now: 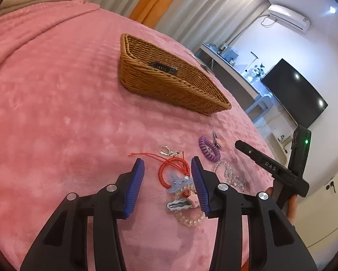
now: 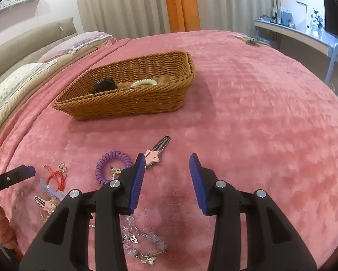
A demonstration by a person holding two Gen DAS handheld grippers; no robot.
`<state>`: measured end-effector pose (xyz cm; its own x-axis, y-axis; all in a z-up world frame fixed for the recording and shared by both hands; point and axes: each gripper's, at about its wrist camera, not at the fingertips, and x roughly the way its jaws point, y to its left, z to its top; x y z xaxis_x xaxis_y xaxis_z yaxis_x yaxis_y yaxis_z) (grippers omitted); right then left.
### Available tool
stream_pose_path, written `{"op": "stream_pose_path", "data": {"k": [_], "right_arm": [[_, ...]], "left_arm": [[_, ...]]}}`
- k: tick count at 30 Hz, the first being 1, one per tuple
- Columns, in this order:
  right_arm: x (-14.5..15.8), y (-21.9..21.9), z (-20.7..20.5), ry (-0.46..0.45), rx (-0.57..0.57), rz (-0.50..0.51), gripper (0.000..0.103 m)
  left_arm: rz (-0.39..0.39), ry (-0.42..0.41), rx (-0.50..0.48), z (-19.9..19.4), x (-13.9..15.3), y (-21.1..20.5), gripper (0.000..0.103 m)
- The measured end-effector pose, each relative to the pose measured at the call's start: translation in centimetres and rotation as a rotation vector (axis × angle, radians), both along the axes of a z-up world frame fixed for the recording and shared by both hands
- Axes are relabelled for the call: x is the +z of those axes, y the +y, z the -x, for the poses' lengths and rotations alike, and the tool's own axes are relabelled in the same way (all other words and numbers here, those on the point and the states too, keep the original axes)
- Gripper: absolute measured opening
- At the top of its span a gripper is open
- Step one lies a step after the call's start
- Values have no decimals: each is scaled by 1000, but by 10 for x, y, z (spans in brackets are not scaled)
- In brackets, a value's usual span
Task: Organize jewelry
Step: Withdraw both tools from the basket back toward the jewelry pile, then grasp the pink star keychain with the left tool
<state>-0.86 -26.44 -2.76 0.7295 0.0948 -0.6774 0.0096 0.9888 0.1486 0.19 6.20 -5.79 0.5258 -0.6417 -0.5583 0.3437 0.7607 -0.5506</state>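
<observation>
A wicker basket (image 1: 169,85) (image 2: 132,100) sits on the pink bed, holding a black item (image 2: 103,85) and a cream coil hair tie (image 2: 144,82). Loose jewelry lies nearer. My left gripper (image 1: 167,166) is open just above a red cord bracelet (image 1: 171,167), a blue starfish clip (image 1: 176,181) and a pink star hair clip (image 1: 184,203). A purple coil hair tie (image 1: 208,149) (image 2: 112,166) lies to the right. My right gripper (image 2: 166,164) is open and empty, with another pink star clip (image 2: 156,152) by its left finger and a clear bead bracelet (image 2: 144,241) beneath it.
The pink blanket (image 2: 248,113) covers the bed; pillows (image 2: 22,79) lie at the far left. A desk (image 2: 293,33), a TV (image 1: 295,92) and curtains stand beyond the bed. A small item (image 2: 251,40) lies near the bed's far right edge.
</observation>
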Motion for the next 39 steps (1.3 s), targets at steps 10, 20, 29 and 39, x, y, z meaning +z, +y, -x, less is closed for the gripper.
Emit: {"op": "stream_pose_path", "data": {"k": [10, 20, 29, 39], "right_arm": [[-3, 3, 20, 39, 48, -18, 37], [-19, 13, 56, 97, 144, -40, 37], [-13, 7, 73, 33, 123, 4, 37], [-15, -7, 70, 20, 112, -29, 37]], "left_arm": [[-109, 18, -78, 30, -7, -18, 41], [-41, 33, -268, 56, -10, -45, 20], [-184, -50, -209, 66, 2, -55, 20], [-278, -102, -309, 88, 14, -52, 23]]}}
